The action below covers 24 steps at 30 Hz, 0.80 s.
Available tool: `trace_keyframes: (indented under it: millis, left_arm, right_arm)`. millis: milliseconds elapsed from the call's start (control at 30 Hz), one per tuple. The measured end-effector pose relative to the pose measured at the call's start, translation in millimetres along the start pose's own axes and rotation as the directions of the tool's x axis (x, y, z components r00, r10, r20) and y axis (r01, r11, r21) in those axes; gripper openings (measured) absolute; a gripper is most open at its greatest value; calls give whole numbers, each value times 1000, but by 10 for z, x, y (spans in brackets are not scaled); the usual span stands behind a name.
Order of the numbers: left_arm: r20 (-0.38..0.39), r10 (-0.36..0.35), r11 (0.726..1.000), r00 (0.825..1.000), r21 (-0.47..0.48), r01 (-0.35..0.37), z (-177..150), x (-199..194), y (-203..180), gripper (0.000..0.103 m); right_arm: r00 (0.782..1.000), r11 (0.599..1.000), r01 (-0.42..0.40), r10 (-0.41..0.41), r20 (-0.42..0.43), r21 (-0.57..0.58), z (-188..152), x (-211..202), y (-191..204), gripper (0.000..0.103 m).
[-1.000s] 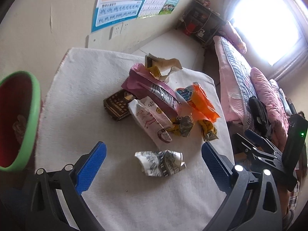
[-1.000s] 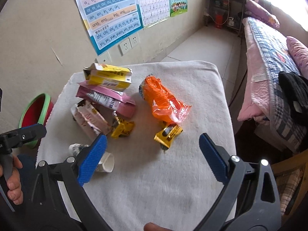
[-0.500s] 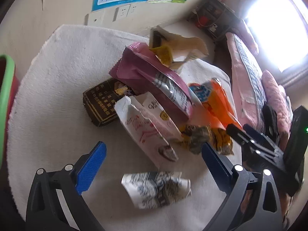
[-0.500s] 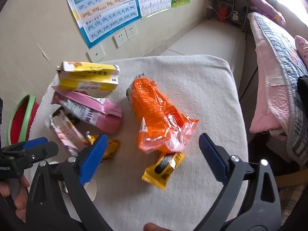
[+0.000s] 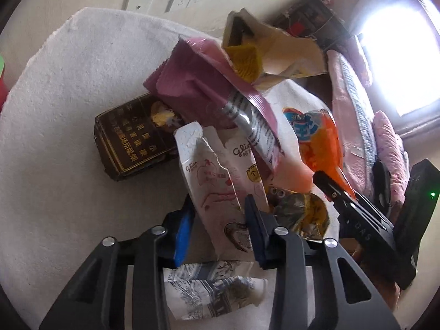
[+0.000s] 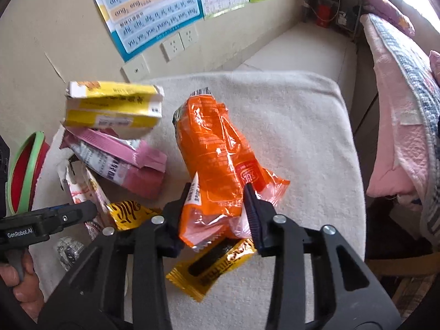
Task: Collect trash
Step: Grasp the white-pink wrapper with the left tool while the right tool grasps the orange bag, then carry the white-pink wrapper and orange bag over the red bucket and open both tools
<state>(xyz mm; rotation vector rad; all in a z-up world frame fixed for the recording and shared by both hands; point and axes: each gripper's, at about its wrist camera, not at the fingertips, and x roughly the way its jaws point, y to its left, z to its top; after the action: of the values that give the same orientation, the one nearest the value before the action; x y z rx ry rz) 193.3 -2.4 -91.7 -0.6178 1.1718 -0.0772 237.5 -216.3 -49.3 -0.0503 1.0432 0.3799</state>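
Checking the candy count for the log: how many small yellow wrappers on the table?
2. One yellow wrapper lies just under the orange bag, in front of the right tongs; the other sits left, beside the white torn packet. More may hide beneath the pile.

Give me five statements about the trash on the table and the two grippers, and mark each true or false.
1. The left gripper has its jaws closed on the white wrapper. True.
2. The right gripper grips the yellow box. False: its jaws pinch the orange bag; the box lies apart, at the far left of the pile.
3. A yellow wrapper lies partly under the orange bag's near end. True.
4. The dark box sits on top of the pink bag. False: it lies on the table cloth, with the pink bag overlapping it.
5. The crumpled paper is held by the left gripper. False: it lies loose below the jaws.
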Motion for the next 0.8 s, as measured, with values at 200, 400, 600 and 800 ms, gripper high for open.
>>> trace_keyframes:
  millis: [200,400,600,800]
  left_arm:
    - [50,-9,999,999,47,7,-8,-216,-113,24]
    - [139,-34,995,990,98,20,-86,-640,-169,24]
    - [209,-8,986,978,166,-27,-161,-1057,-157,24]
    - [230,9,981,973,189,-53,-335,-1351,23,25]
  right_arm:
    - [999,1000,7,-6,53,-17,53,-276,36,31]
    - [992,1000,-4,6,129,-18,36,-634,140,31]
    - [986,999,-32,31,166,3,-84,-982,288,31]
    - [986,999,-31,35,164,-25,-332,-1167,483,31]
